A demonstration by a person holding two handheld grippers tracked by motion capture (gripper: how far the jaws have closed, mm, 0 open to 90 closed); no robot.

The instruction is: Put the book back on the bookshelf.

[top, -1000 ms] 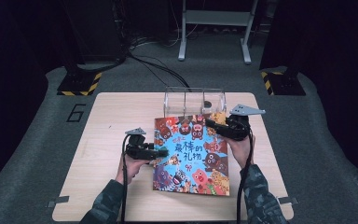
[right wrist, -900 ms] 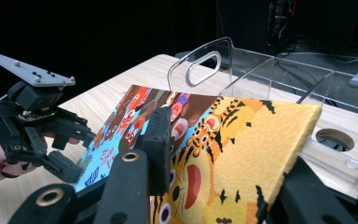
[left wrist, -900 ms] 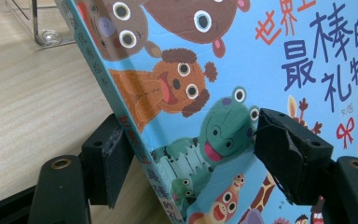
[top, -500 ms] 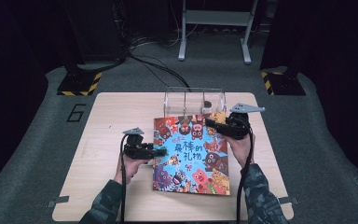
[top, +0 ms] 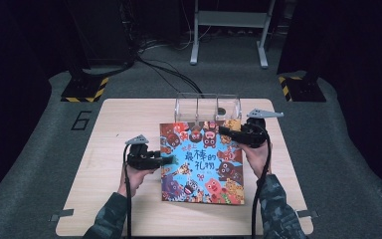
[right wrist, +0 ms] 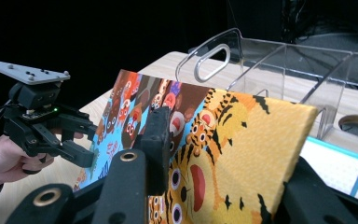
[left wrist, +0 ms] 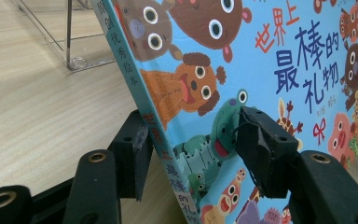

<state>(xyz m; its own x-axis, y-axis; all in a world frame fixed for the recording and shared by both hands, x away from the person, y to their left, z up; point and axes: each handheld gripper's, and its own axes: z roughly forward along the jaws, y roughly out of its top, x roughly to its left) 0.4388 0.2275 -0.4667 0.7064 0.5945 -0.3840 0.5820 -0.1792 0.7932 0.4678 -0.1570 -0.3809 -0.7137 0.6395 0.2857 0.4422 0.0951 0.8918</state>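
A colourful picture book (top: 204, 164) with cartoon animals lies on the wooden table (top: 119, 124). My left gripper (top: 171, 160) reaches its spine edge from the left. In the left gripper view the spine (left wrist: 144, 107) stands slanted between the two jaws of the left gripper (left wrist: 191, 135), which have just been closing; one pad (left wrist: 261, 149) is at the cover, with a gap still around the book. My right gripper (top: 224, 132) is shut on the book's far right corner (right wrist: 242, 140) and holds it tilted up off the table. The left gripper (right wrist: 91, 144) shows beyond it.
A clear acrylic rack (top: 206, 107) with dividers stands just behind the book, and a dark round thing (top: 222, 110) sits in it. A white sheet with a blue edge (right wrist: 335, 163) lies by the lifted corner. Cables trail back along both forearms.
The left gripper's jaws have drawn closer together around the book's spine edge. Both hands and the book have hardly shifted.
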